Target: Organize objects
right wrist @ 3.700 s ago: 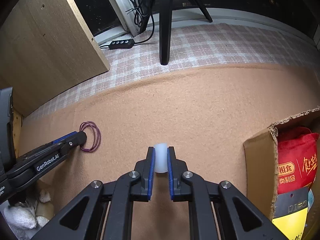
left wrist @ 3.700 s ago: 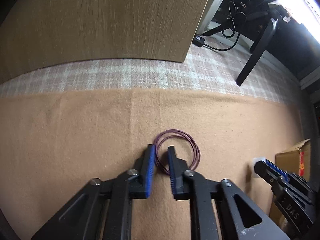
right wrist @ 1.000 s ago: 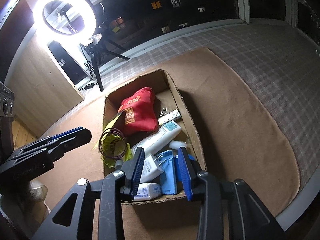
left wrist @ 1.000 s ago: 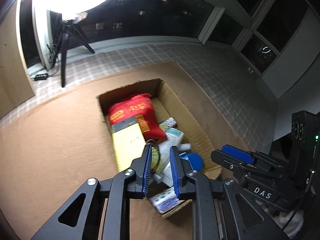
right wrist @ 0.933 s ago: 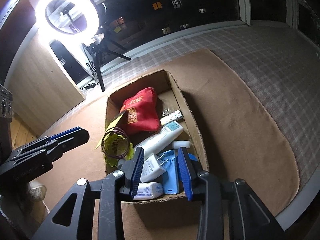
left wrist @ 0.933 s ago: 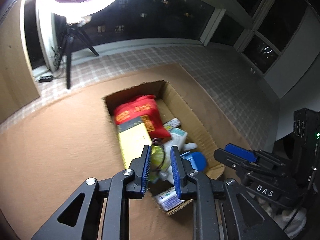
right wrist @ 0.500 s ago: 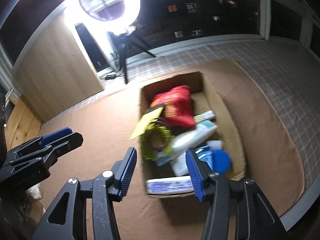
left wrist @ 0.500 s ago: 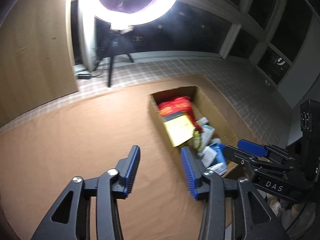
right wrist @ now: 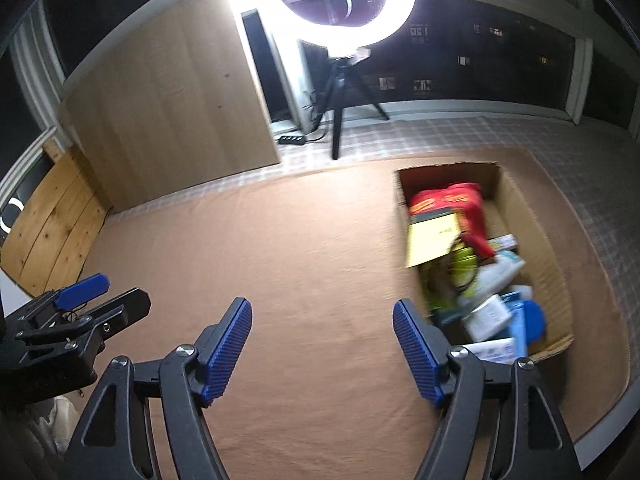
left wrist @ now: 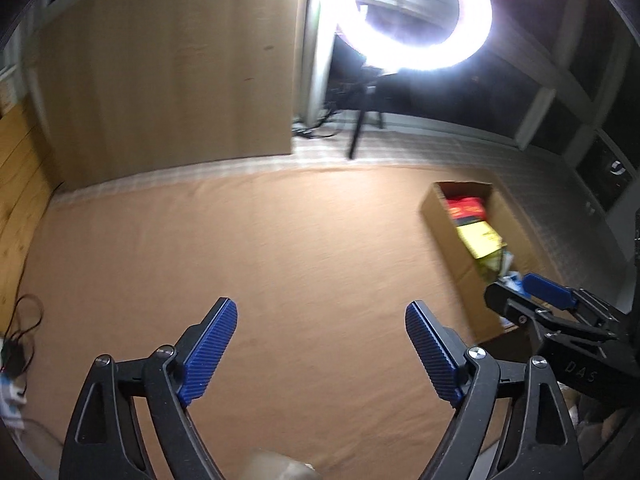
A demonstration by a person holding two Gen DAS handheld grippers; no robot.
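Tan blanket (right wrist: 304, 264) lying over checked flooring, ring light (right wrist: 344, 0) glaring behind. Cardboard box (right wrist: 532, 240) sitting on blanket, holding red bag (right wrist: 460, 204), yellow packet (right wrist: 432, 240), bottles, cartons. Left gripper (left wrist: 320, 320) hovering left of box, jaws opening wide, gripping nothing. Right gripper (right wrist: 322, 316) hovering just left of box, jaws opening, likewise empty.

A tan blanket (right wrist: 300, 240) is covering a grey-and-white checked floor (right wrist: 460, 136). A brown cardboard box (right wrist: 540, 248) is holding a red bag (right wrist: 460, 200), a yellow packet (right wrist: 432, 236) and blue items (right wrist: 532, 320).
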